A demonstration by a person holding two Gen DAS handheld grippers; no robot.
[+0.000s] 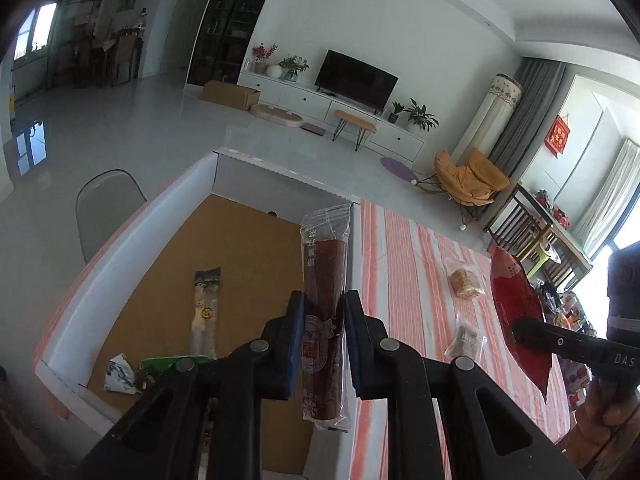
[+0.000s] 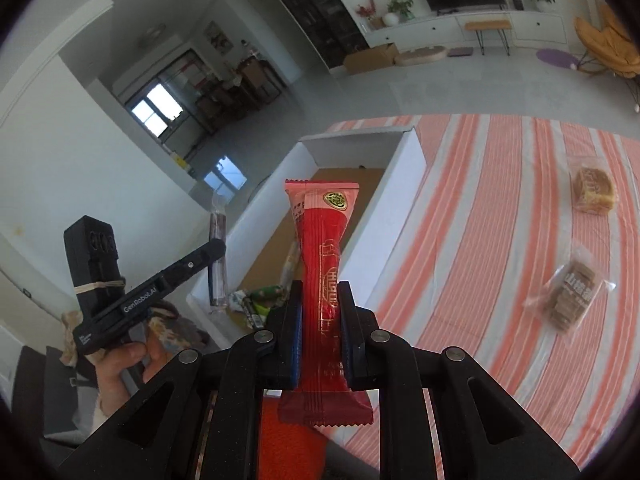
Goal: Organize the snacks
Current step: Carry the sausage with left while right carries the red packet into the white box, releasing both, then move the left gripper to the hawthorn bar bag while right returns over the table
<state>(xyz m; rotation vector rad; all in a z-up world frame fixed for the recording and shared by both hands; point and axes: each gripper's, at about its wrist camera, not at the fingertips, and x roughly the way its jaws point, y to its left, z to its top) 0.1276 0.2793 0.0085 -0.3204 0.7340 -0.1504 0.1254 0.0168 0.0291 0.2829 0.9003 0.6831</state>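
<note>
My left gripper point(image 1: 322, 300) is shut on a clear-wrapped dark brown snack bar point(image 1: 325, 276), held upright in the air by the right wall of a white cardboard box point(image 1: 128, 236). My right gripper point(image 2: 319, 292) is shut on a red snack packet point(image 2: 322, 248), also lifted above the striped tablecloth point(image 2: 480, 220). In the left wrist view the red packet point(image 1: 516, 300) and the other gripper's finger show at the right. Inside the box lie a long pale packet point(image 1: 206, 308), a green packet point(image 1: 168, 361) and a white-and-blue packet point(image 1: 119, 375).
Two clear-wrapped biscuit packs point(image 2: 594, 191) point(image 2: 572, 296) lie on the cloth to the right. A grey chair point(image 1: 106, 204) stands beyond the box. A hand point(image 2: 120, 364) holds the left gripper's handle. A living room with TV and orange armchair lies behind.
</note>
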